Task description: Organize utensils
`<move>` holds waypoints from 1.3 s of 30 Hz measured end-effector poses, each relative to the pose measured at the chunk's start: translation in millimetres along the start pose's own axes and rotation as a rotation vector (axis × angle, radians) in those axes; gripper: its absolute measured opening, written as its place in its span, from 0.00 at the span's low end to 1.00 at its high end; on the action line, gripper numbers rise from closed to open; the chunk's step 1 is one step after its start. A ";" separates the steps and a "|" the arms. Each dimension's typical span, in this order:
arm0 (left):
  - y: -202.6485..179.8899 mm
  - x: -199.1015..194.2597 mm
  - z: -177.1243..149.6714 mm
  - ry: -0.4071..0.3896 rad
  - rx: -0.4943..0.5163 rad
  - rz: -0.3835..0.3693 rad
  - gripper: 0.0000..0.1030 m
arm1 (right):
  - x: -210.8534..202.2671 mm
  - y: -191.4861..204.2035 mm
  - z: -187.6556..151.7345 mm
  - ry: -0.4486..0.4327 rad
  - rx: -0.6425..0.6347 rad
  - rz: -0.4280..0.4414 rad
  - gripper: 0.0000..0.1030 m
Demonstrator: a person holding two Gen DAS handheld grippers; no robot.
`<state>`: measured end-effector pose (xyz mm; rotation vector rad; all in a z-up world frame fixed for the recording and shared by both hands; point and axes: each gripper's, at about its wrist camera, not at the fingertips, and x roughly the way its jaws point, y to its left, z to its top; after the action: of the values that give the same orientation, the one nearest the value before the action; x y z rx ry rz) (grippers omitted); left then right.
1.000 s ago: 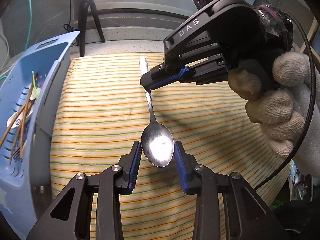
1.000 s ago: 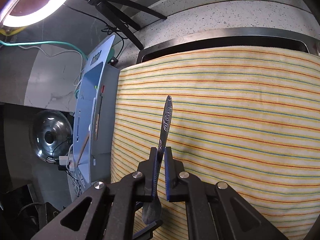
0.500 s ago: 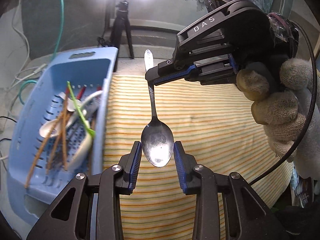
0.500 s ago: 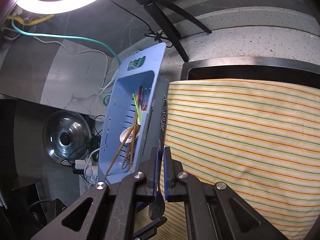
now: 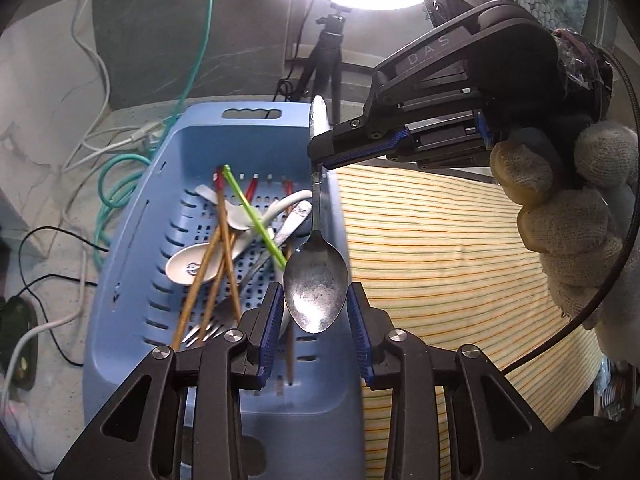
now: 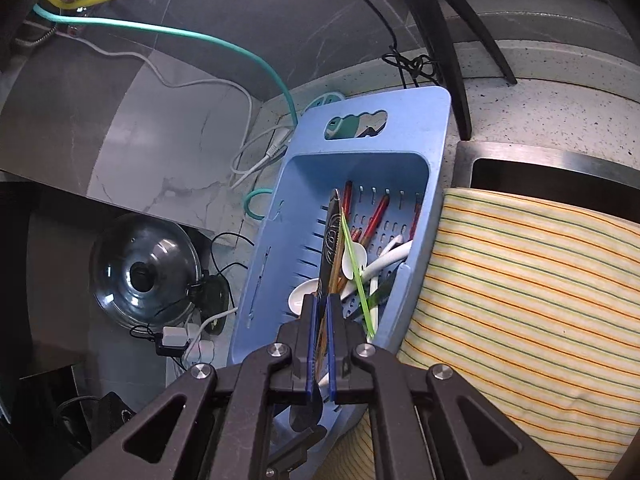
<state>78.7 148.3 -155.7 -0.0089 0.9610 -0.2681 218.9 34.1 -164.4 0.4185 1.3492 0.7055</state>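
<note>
A metal spoon (image 5: 316, 292) hangs bowl-down over the right rim of the blue basket (image 5: 132, 240). My right gripper (image 5: 320, 152) is shut on the spoon's handle; in the right wrist view (image 6: 319, 344) the handle (image 6: 329, 240) runs forward over the basket (image 6: 424, 152). My left gripper (image 5: 316, 320) is open, its pads on either side of the spoon's bowl, apart from it. The basket holds wooden chopsticks (image 5: 204, 276), white ceramic spoons (image 5: 188, 268), a green stick (image 5: 256, 216) and other cutlery.
A striped yellow cloth (image 5: 460, 264) lies right of the basket, over a sink (image 6: 520, 164). Cables (image 5: 120, 184) and a power strip lie left of the basket. A tripod (image 5: 328, 52) stands behind it. A glass pot lid (image 6: 144, 272) sits lower left.
Both grippers have moved left together with the spoon, from above the striped cloth to above the basket's right rim. The right grip on the handle is unchanged.
</note>
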 end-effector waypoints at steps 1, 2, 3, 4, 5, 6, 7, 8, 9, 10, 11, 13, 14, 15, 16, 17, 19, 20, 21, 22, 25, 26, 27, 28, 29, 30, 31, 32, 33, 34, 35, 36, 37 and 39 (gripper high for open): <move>2.1 1.0 0.1 0.003 -0.003 0.003 0.30 | 2.9 1.4 1.4 0.004 -0.004 -0.003 0.04; 3.8 1.7 0.2 0.005 -0.006 0.005 0.30 | 5.9 3.2 3.0 0.007 -0.009 -0.007 0.04; 4.8 2.4 0.4 0.006 -0.008 0.008 0.30 | 7.6 3.8 3.9 0.010 -0.012 -0.010 0.04; 4.7 2.4 -0.3 0.006 -0.009 0.011 0.30 | 9.1 4.1 4.6 0.012 -0.014 -0.013 0.04; 6.0 3.4 0.0 0.007 -0.009 0.015 0.30 | 10.7 4.7 5.8 0.015 -0.018 -0.014 0.05; 7.5 4.4 0.4 0.008 -0.011 0.019 0.30 | 12.5 5.9 6.7 0.018 -0.022 -0.018 0.05; 8.4 4.7 0.4 0.009 -0.014 0.020 0.30 | 13.7 6.5 7.5 0.019 -0.024 -0.024 0.05; 9.0 3.5 0.2 0.010 -0.018 0.020 0.30 | 14.3 6.5 7.9 0.021 -0.027 -0.026 0.05; 9.8 3.6 0.3 0.010 -0.020 0.023 0.28 | 15.2 6.9 8.5 0.022 -0.030 -0.029 0.05; 10.8 4.3 0.7 0.008 -0.022 0.030 0.20 | 15.8 6.7 8.8 0.023 -0.031 -0.033 0.05; 11.9 4.7 1.3 0.010 -0.027 0.032 0.20 | 16.9 7.1 9.0 0.028 -0.037 -0.036 0.05; 15.1 5.1 2.6 0.009 -0.041 0.033 0.20 | 16.7 7.3 9.1 0.035 -0.056 -0.038 0.05; 16.7 5.7 2.8 0.009 -0.047 0.036 0.20 | 16.0 9.2 8.6 0.028 -0.072 -0.056 0.05; 18.3 6.4 3.2 0.011 -0.054 0.038 0.20 | 14.6 10.9 8.3 0.016 -0.083 -0.071 0.07; 20.0 7.1 3.5 0.016 -0.063 0.038 0.20 | 13.9 12.6 8.2 0.010 -0.090 -0.081 0.08; 21.6 7.7 3.8 0.022 -0.072 0.038 0.20 | 12.9 12.8 8.4 0.010 -0.093 -0.082 0.08; 23.8 6.6 3.8 0.028 -0.091 0.043 0.23 | 10.7 12.1 8.5 0.011 -0.089 -0.076 0.14; 24.4 5.1 3.3 0.028 -0.098 0.045 0.23 | 9.1 11.9 8.1 0.009 -0.091 -0.078 0.17; 25.7 3.7 3.1 0.027 -0.107 0.048 0.23 | 6.6 12.3 7.0 0.004 -0.100 -0.085 0.24; 27.0 2.4 2.7 0.028 -0.118 0.053 0.24 | 4.5 12.6 6.1 -0.002 -0.108 -0.091 0.29; 30.9 -2.1 1.1 0.030 -0.155 0.060 0.33 | -3.8 12.0 0.7 -0.015 -0.133 -0.108 0.32; 31.6 -5.0 0.3 0.025 -0.166 0.065 0.33 | -6.4 11.2 -1.1 -0.014 -0.138 -0.110 0.33; 31.8 -7.2 -0.1 0.023 -0.172 0.070 0.33 | -9.9 10.6 -3.7 -0.017 -0.147 -0.113 0.34; 31.8 -10.1 -0.7 0.020 -0.181 0.076 0.33 | -13.2 10.3 -6.2 -0.021 -0.158 -0.121 0.34; 32.2 -11.9 -0.8 0.018 -0.189 0.078 0.33 | -18.2 10.0 -9.9 -0.028 -0.175 -0.135 0.34; 32.5 -14.1 -1.2 0.015 -0.200 0.082 0.33 | -21.7 10.1 -12.6 -0.034 -0.187 -0.144 0.35; 32.1 -17.1 -1.7 0.015 -0.216 0.089 0.36 | -25.6 9.9 -15.5 -0.038 -0.199 -0.154 0.35; 31.7 -20.0 -1.9 0.015 -0.231 0.096 0.39 | -30.5 9.7 -19.0 -0.044 -0.210 -0.163 0.35; 30.6 -23.2 -2.0 0.012 -0.243 0.099 0.41 | -35.2 9.5 -22.5 -0.049 -0.217 -0.169 0.35; 29.0 -26.3 -2.0 0.007 -0.248 0.101 0.41 | -39.9 9.7 -25.8 -0.054 -0.225 -0.169 0.36; 27.4 -29.8 -2.4 0.000 -0.252 0.106 0.41 | -46.7 9.9 -30.3 -0.064 -0.236 -0.169 0.36; 24.9 -34.3 -2.5 -0.007 -0.255 0.114 0.41 | -52.1 10.6 -33.7 -0.073 -0.246 -0.175 0.36; 22.5 -38.5 -2.4 -0.015 -0.258 0.119 0.41 | -58.6 11.7 -37.8 -0.084 -0.261 -0.186 0.36; 17.0 -48.0 -1.4 -0.028 -0.262 0.129 0.41 | -69.1 14.2 -45.0 -0.103 -0.287 -0.198 0.36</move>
<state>55.3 175.9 -119.9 -0.1901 0.9592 -0.0221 167.6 -7.6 -113.1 0.0886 1.1525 0.6907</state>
